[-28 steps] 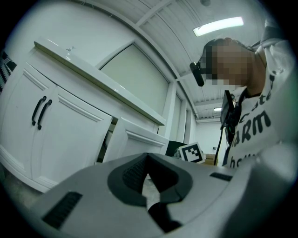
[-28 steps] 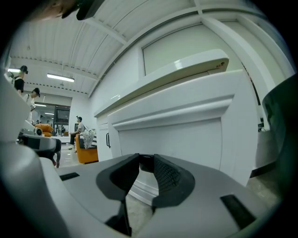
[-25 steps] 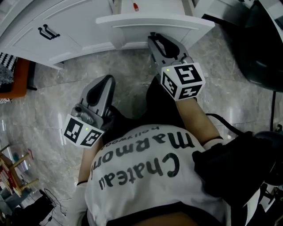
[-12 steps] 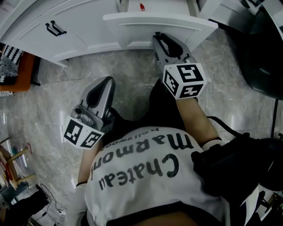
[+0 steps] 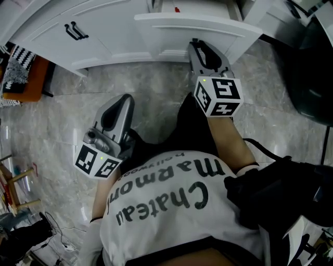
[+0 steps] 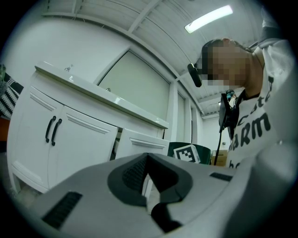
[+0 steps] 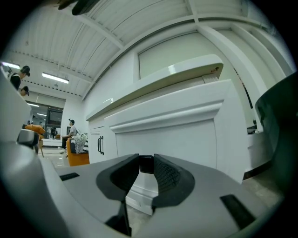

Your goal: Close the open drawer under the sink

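Observation:
The white drawer stands pulled out from the vanity under the sink, with a small red thing inside it. My right gripper reaches level to the drawer front, under its top moulding. Its jaws are shut on a dark handle at their tips. My left gripper hovers over the marble floor, left of the drawer and well short of the vanity. In the left gripper view, the left gripper is shut on nothing, with the drawer front beyond it.
Two white cupboard doors with black handles stand left of the drawer. An orange seat with a striped cushion is at the far left. A large dark bin stands to the right. A black bag hangs at the person's side.
The head view has shifted, so the vanity and drawer sit further right. My left gripper has drifted slightly; my right gripper stays at the drawer front.

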A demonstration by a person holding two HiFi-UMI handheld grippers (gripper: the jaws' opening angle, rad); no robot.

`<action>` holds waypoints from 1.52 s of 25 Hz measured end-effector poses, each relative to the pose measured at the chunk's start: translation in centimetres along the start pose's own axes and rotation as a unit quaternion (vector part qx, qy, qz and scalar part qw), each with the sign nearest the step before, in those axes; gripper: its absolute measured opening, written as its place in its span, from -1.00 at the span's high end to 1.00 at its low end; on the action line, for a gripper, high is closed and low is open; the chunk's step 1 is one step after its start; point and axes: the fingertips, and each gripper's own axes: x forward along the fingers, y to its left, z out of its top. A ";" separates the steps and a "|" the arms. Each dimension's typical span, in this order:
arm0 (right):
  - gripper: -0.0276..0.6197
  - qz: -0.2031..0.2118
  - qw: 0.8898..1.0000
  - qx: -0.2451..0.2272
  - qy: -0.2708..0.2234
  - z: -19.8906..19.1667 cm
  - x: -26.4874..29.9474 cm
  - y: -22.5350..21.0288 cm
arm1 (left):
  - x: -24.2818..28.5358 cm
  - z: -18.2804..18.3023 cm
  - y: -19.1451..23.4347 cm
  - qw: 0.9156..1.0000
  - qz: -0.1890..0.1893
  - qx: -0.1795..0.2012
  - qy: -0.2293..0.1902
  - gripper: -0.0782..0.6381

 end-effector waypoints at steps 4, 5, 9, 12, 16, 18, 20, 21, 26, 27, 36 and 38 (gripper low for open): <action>0.59 -0.004 1.000 0.001 0.008 0.1 1.0 -0.4 | -0.2 -0.2 0.6 1.000 0.009 -0.012 0.001 0.76; 0.59 -0.004 1.000 0.002 0.010 0.1 1.3 -0.5 | -0.1 -0.2 0.6 1.000 0.009 -0.017 0.001 0.76; 0.59 -0.005 1.000 0.007 0.019 0.1 2.1 -0.9 | 0.1 0.1 0.6 1.000 0.007 -0.019 0.003 0.76; 0.58 -0.008 1.000 0.009 0.019 0.2 2.3 -1.0 | 0.2 0.3 0.9 1.000 0.008 -0.018 0.002 0.76; 0.58 -0.013 1.000 0.007 0.019 0.3 2.9 -1.3 | 0.1 0.0 1.3 1.000 0.010 -0.024 0.003 0.76; 0.58 -0.014 1.000 0.003 0.018 0.4 3.3 -1.3 | 0.0 -0.2 1.5 1.000 0.011 -0.028 0.006 0.76; 0.57 -0.015 1.000 0.000 0.018 0.4 3.6 -1.4 | 0.1 -0.3 1.5 0.999 0.009 -0.030 0.008 0.76; 0.57 -0.016 1.000 -0.001 0.019 0.4 3.6 -1.4 | 0.1 -0.2 1.4 0.999 0.007 -0.030 0.009 0.76; 0.57 -0.024 0.999 -0.005 0.024 0.4 4.0 -1.7 | 0.2 0.2 1.4 1.000 0.006 -0.026 0.007 0.76; 0.57 -0.024 0.999 -0.002 0.025 0.5 4.2 -1.8 | 0.1 0.2 1.5 1.000 0.007 -0.026 0.006 0.76; 0.55 -0.027 0.999 0.010 0.025 0.3 4.9 -2.3 | -0.9 0.1 1.6 0.999 0.024 -0.024 0.001 0.76; 0.56 -0.024 0.999 0.013 0.027 0.4 5.3 -2.5 | -1.1 0.0 1.7 0.999 0.032 -0.027 -0.001 0.76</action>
